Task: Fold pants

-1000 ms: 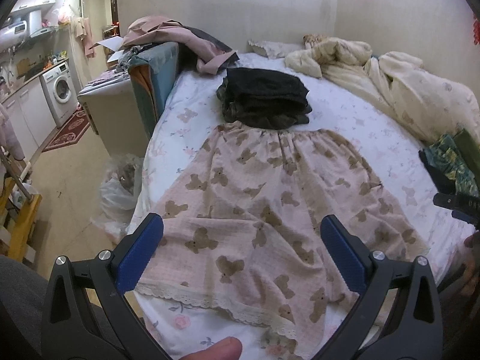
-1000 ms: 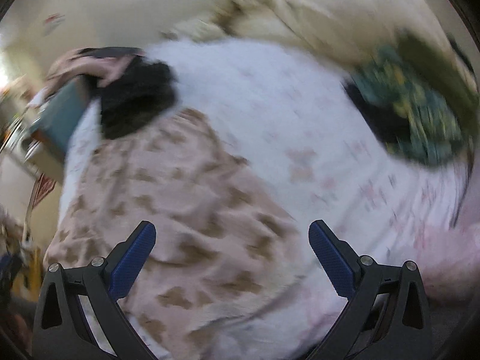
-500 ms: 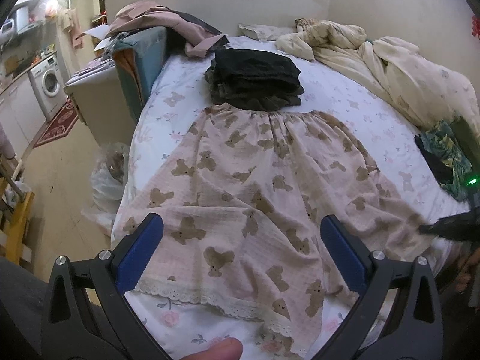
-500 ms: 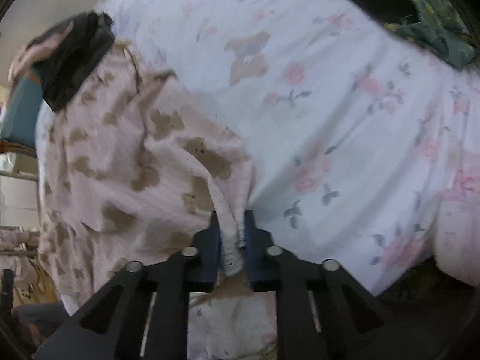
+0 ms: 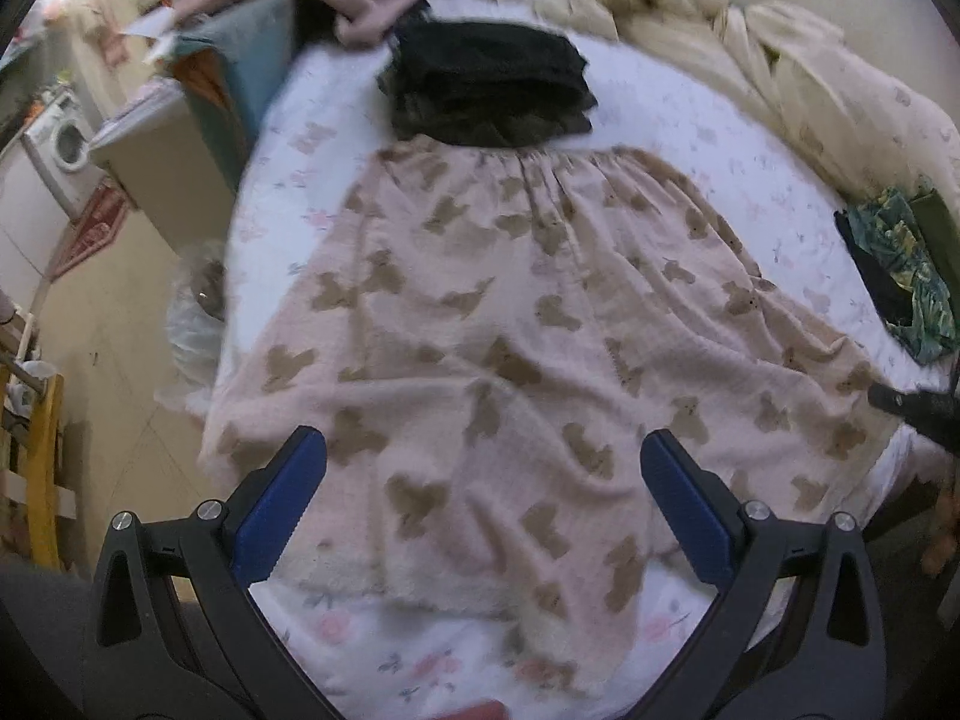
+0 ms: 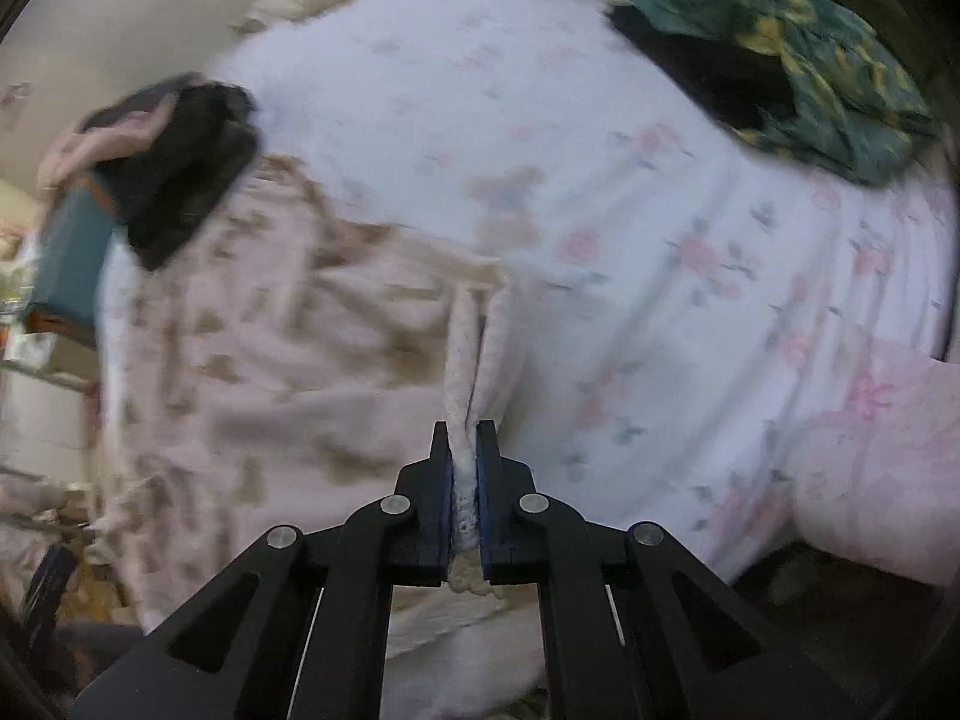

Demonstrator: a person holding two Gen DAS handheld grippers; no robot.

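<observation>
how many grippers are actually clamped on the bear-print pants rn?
1. Right gripper pinches the bear-print pants at the lace hem; left gripper hovers over them, jaws open.

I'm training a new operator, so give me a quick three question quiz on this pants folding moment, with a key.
1. True or false: the left gripper is clamped on the pants.
2. What does the right gripper pinch: A the lace hem, B the dark folded pile, C the bedsheet?
3. Fill in: the dark pile lies at the pants' ____ end.

Key: 1 false, its jaws stand wide apart above the fabric. 2 A. 3 waistband.
</observation>
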